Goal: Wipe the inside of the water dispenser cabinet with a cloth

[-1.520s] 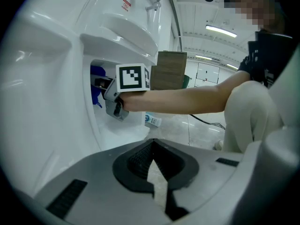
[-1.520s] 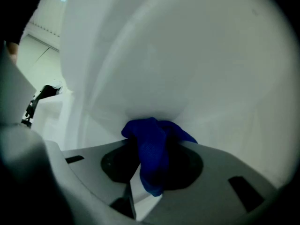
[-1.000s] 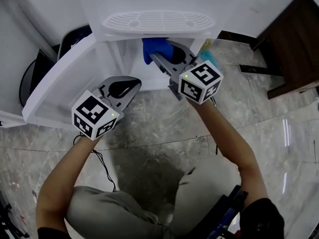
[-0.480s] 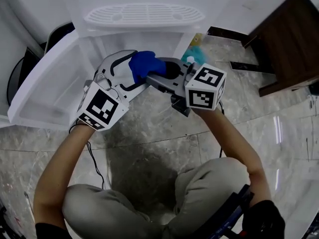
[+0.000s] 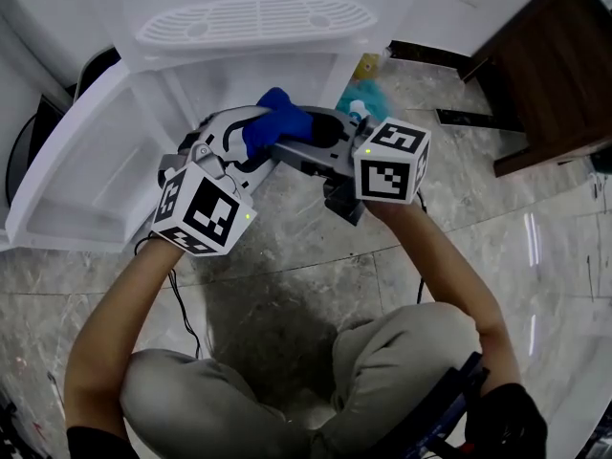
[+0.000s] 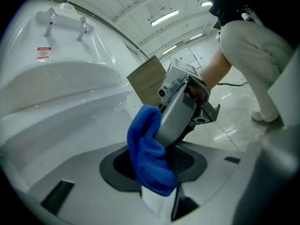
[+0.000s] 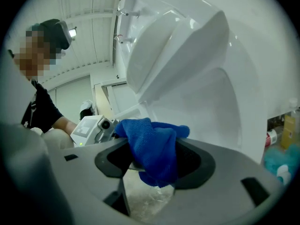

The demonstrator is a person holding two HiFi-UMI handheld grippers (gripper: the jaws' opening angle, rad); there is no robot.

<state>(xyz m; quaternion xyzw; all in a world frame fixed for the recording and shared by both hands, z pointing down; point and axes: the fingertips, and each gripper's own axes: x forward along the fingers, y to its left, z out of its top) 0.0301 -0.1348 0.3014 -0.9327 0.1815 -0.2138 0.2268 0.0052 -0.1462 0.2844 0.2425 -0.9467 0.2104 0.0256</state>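
Your left gripper (image 5: pixel 247 137), jaws just closing, pinches the cloth (image 5: pixel 279 115). Your right gripper (image 5: pixel 292 142), jaws just opening, stands slack around it. The cabinet (image 5: pixel 206 89) lies just above both, upper centre of frame.

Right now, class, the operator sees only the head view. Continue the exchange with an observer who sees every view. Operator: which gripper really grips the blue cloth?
Observer: The left gripper; its view shows the blue cloth pinched between jaws that have just been closing.
Operator: And the right gripper?
Observer: The right gripper has jaws that have just been opening; the cloth hangs loose between them.
Operator: What is higher up the dispenser?
Observer: Two taps, with a red label beneath.
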